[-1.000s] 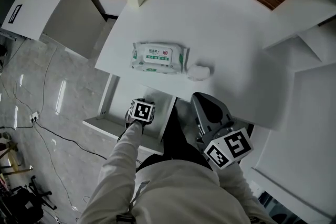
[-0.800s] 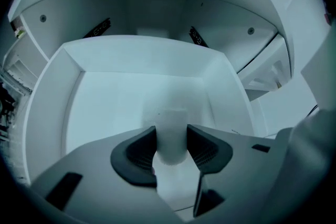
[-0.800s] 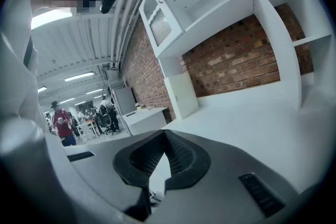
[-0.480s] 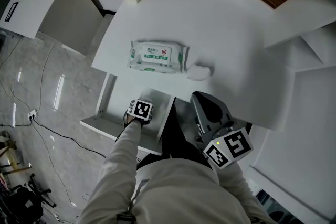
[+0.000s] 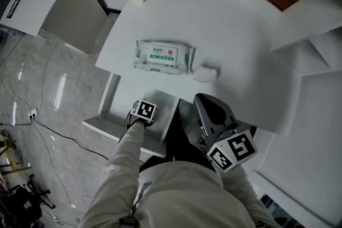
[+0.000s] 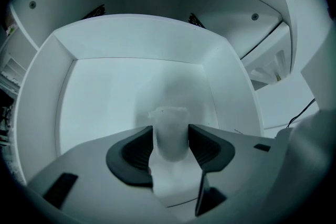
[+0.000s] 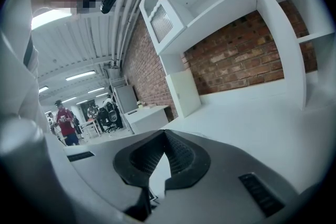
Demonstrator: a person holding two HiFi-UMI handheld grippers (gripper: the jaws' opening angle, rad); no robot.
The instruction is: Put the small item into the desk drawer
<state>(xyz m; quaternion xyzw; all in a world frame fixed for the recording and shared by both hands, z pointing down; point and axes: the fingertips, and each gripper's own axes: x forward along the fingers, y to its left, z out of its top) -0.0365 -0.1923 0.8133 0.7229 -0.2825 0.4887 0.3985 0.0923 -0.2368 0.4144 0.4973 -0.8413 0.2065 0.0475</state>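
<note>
– Drawer edges: how's the room?
– It's pulled out under the desk's front edge. In the left gripper view its white walls stand left, back and right, w/ the floor showing wide ahead of the jaws. The back wall is well apart from the tips, and the right wall looks nearer than the left.
– And from the head view?
– Left gripper points steeply down over the drawer's right part, its marker cube near the right wall. Right gripper sits off to the right of the drawer, nose at the desk's front edge, apart from the left one.
– Where's the small item?
– The small white item stands btw the left pads, upright, its top poking past the tips, above the drawer floor. It looks blurred (soft outline, so I can't tell if its sides touch the pads or if it rests on the floor). The jaws have just been opening and stand wide, grip let go.
– Right jaws?
– Tips pressed together, empty. Beyond them are the desk top and a brick wall.
– Anything else on the desk?
– A wipes pack lies flat mid-desk, w/ a second white lump just beside its right end. Both are back from the front edge, apart from the drawer.
</note>
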